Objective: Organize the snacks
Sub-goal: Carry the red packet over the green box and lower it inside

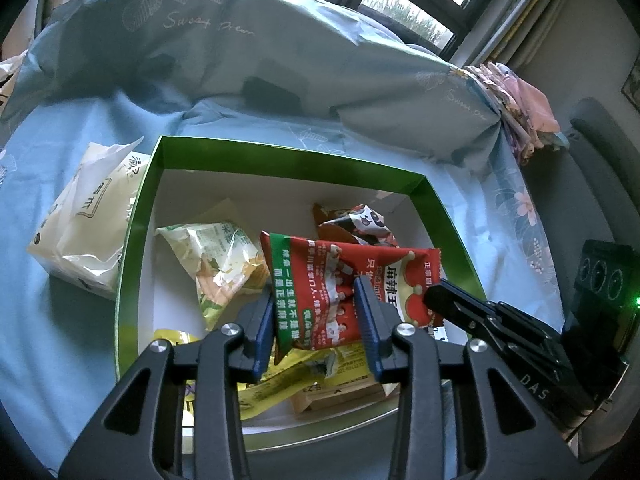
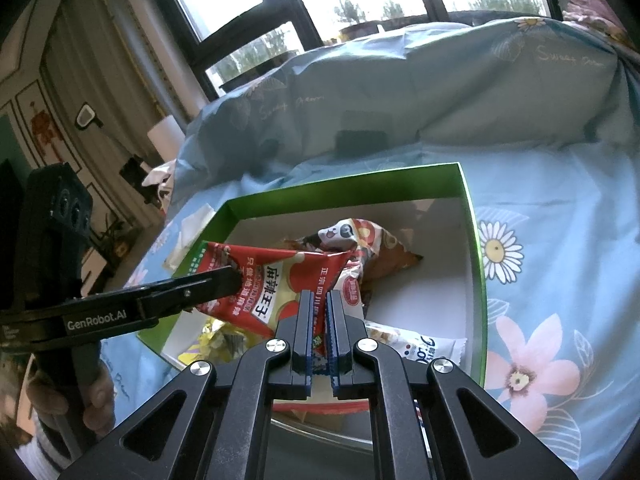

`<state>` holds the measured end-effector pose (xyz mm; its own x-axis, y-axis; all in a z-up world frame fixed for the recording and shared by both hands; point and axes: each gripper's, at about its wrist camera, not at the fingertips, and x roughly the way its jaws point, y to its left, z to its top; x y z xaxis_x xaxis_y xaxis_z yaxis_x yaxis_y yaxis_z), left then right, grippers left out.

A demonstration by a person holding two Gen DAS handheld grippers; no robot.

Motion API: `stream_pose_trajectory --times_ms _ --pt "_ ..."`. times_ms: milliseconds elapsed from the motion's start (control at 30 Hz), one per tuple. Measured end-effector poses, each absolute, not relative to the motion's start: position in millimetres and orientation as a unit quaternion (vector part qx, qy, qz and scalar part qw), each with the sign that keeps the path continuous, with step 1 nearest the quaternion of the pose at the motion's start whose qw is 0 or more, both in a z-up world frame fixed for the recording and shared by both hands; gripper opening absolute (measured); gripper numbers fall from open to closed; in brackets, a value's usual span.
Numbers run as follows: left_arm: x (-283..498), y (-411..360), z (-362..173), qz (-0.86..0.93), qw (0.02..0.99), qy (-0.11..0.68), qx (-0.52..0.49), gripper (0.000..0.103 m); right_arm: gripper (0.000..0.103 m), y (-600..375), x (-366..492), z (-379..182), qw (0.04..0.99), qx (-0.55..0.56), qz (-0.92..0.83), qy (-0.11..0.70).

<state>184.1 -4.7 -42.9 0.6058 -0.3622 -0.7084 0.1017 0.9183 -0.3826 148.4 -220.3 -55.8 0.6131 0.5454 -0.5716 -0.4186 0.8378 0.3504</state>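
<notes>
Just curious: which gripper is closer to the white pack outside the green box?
Left: the left gripper holds the red packet by its middle, toward the white pack; the right gripper pinches its far corner.

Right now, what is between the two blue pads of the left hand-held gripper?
A red snack packet, held over the green box; the left wrist view shows it.

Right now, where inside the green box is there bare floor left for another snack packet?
Bare white floor runs along the green box's far wall, behind the pale green packet and panda packet, and down the side beyond the panda packet. The near end is crowded: the red packet, yellow wrappers and a white packet pile there.
</notes>
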Motion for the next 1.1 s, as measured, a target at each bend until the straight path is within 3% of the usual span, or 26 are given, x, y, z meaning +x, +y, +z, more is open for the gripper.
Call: stream_pose_trajectory --times_ms 1100 --pt "186 -6 -46 -0.109 0.887 0.429 -0.134 0.045 0.008 -220 136 -54 0.895 0.074 0.253 0.36"
